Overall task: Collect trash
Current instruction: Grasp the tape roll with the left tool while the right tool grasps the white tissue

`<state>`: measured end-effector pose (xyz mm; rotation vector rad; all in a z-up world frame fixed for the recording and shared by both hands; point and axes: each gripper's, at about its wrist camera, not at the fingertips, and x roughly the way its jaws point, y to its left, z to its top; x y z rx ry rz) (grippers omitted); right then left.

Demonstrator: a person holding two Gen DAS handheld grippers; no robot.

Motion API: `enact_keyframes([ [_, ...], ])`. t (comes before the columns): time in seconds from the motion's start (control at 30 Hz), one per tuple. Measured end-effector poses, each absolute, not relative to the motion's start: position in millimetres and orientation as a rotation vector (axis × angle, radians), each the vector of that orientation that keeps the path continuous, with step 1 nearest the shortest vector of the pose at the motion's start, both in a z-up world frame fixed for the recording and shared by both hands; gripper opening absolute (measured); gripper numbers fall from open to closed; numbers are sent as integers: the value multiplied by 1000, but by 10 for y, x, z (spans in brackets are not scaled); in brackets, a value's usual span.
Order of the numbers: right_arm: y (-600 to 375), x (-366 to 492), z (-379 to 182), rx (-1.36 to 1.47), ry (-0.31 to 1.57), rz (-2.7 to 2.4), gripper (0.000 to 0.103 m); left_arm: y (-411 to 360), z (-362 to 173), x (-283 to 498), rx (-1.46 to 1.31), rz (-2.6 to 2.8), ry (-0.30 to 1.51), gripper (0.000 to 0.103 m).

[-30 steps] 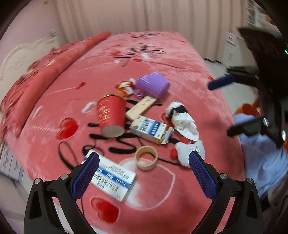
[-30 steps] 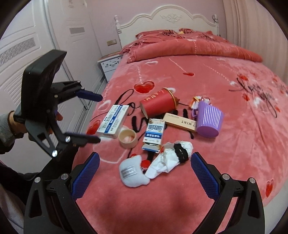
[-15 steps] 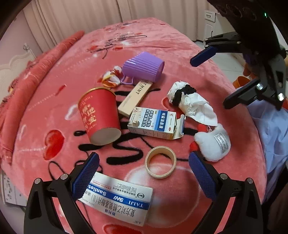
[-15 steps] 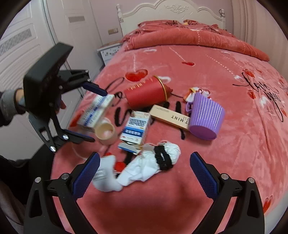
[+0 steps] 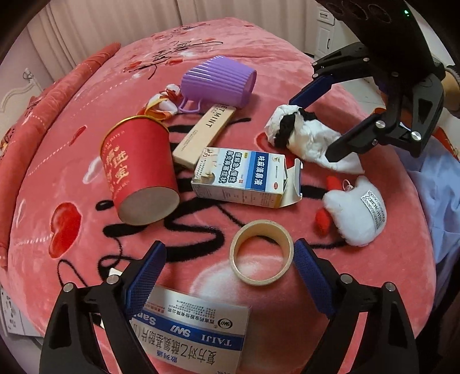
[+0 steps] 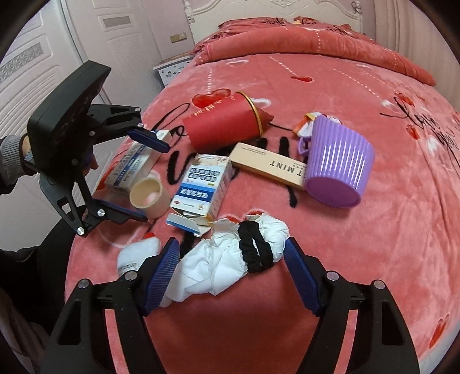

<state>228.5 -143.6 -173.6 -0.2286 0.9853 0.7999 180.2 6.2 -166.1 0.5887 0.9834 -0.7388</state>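
On the pink bedspread (image 5: 287,63) lies a heap of litter. My left gripper (image 5: 230,276) hangs low over it with its jaws closing. A beige tape roll (image 5: 261,253) and a flat blue-and-white medicine box (image 5: 195,328) lie between its fingers, and neither pad presses on them. My right gripper (image 6: 233,267) straddles a crumpled white paper (image 6: 218,264) wound with a black hair tie (image 6: 256,253). Its jaws are closing too, and the pads stand beside the paper without squeezing it. In the other wrist views the left gripper (image 6: 153,184) is over the tape roll (image 6: 146,197) and the right gripper (image 5: 312,128) over the paper (image 5: 304,138).
A red paper cup (image 5: 138,172) lies on its side by an opened blue-and-white carton (image 5: 241,178), a beige MINT box (image 5: 204,132) and a tipped purple ribbed cup (image 5: 218,80). A white plush toy (image 5: 353,213) lies near the bed's edge. A headboard (image 6: 273,14) and folded quilt are behind.
Both grippers have sunk closer to the litter and their fingers have drawn inward. The left now frames the tape roll and the flat box, the right the crumpled paper.
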Motion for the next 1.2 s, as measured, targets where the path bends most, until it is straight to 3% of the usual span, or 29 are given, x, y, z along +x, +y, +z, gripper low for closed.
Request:
enact_keyframes([
  [0.1, -1462, 2320, -1767, -221, 997, 791, 71, 52, -1690, 1818, 570, -761, 998, 77],
  [0.2, -1495, 2348, -1819, -217, 1013, 779, 70, 43, -1750, 1843, 569, -757, 1006, 77],
  [0.4, -1500, 2382, -1931, -199, 1036, 776, 57, 75, -1771, 1860, 528, -765, 1012, 76],
  [0.43, -1499, 2392, -1936, -189, 1038, 776, 56, 79, -1775, 1869, 519, -771, 1015, 71],
  [0.6, -1483, 2391, -1968, -194, 1048, 772, 53, 97, -1793, 1890, 476, -782, 1020, 63],
  [0.77, -1493, 2337, -1984, -202, 1017, 770, 50, 69, -1829, 1919, 437, -781, 1034, 41],
  [1.2, -1578, 2155, -1847, -196, 939, 767, 47, 79, -1669, 1845, 423, -751, 999, 41],
])
